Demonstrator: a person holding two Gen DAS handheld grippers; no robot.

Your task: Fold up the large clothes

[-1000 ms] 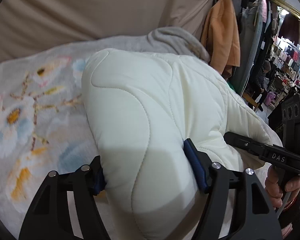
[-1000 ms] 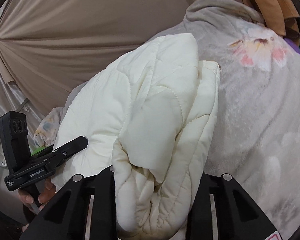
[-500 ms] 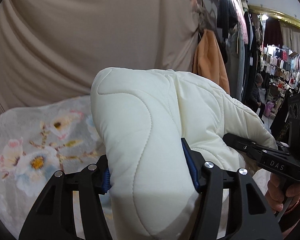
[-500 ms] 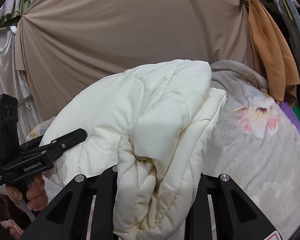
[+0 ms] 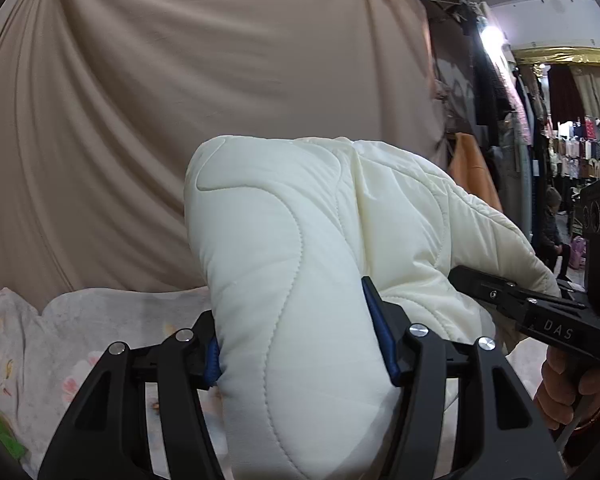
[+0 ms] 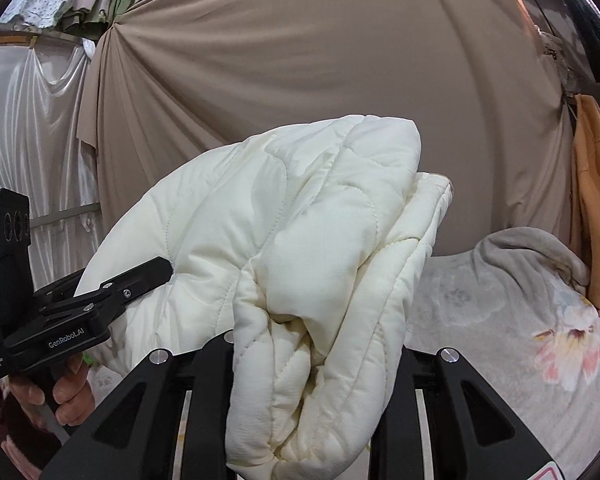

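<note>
A cream quilted jacket [image 5: 300, 248], folded into a thick bundle, hangs in the air between both grippers. My left gripper [image 5: 296, 344] is shut on one end of it, blue pads pressed into the padding. My right gripper [image 6: 316, 360] is shut on the other bunched end [image 6: 300, 280]. Each view shows the other gripper from the side: the right one [image 5: 540, 316] and the left one [image 6: 80, 312], both against the jacket. The jacket is lifted above the grey floral blanket [image 6: 520, 340].
The grey floral blanket [image 5: 80, 344] covers the surface below. A beige curtain [image 5: 180, 120] hangs close behind. An orange garment [image 6: 594, 200] hangs at the right, white drapes [image 6: 32, 140] at the left. A shop aisle with a seated person [image 5: 552, 228] lies far right.
Both grippers have risen together with the jacket, lifting it off the blanket. The blanket has dropped low in both views and the curtain now fills the background.
</note>
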